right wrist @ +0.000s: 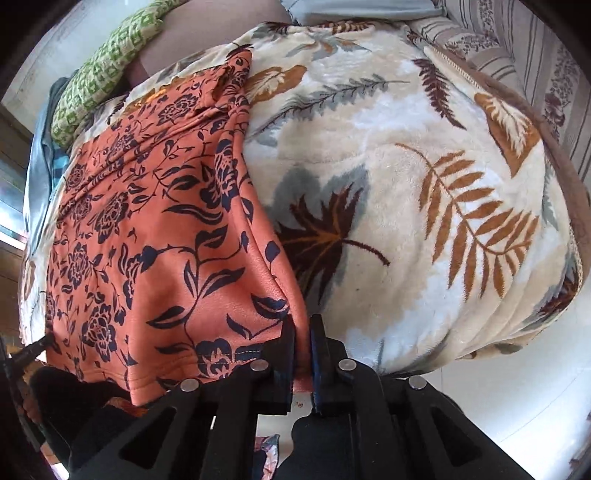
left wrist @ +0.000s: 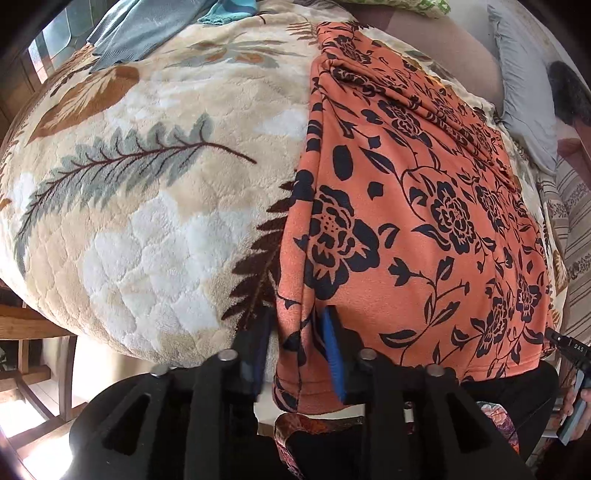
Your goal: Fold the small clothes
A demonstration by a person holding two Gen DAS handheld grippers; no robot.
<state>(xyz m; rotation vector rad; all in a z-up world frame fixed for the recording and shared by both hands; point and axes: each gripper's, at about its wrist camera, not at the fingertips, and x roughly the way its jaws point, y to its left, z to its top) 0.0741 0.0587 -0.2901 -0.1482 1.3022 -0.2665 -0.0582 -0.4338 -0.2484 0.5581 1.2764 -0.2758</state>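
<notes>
An orange garment with a dark floral print (left wrist: 417,221) lies lengthwise on a leaf-patterned fleece blanket (left wrist: 147,206); it also shows in the right wrist view (right wrist: 155,221). My left gripper (left wrist: 295,332) has its jaws around the garment's near left corner, fabric between them. My right gripper (right wrist: 303,339) is closed on the near right corner at the hem. The other gripper's tip shows at the right edge of the left view (left wrist: 565,343).
The blanket (right wrist: 406,184) covers a rounded bed. A teal cloth (left wrist: 147,33) lies at the far left, a green patterned pillow (right wrist: 107,62) and a grey pillow (left wrist: 524,96) at the head. A wooden chair (left wrist: 33,354) stands below left.
</notes>
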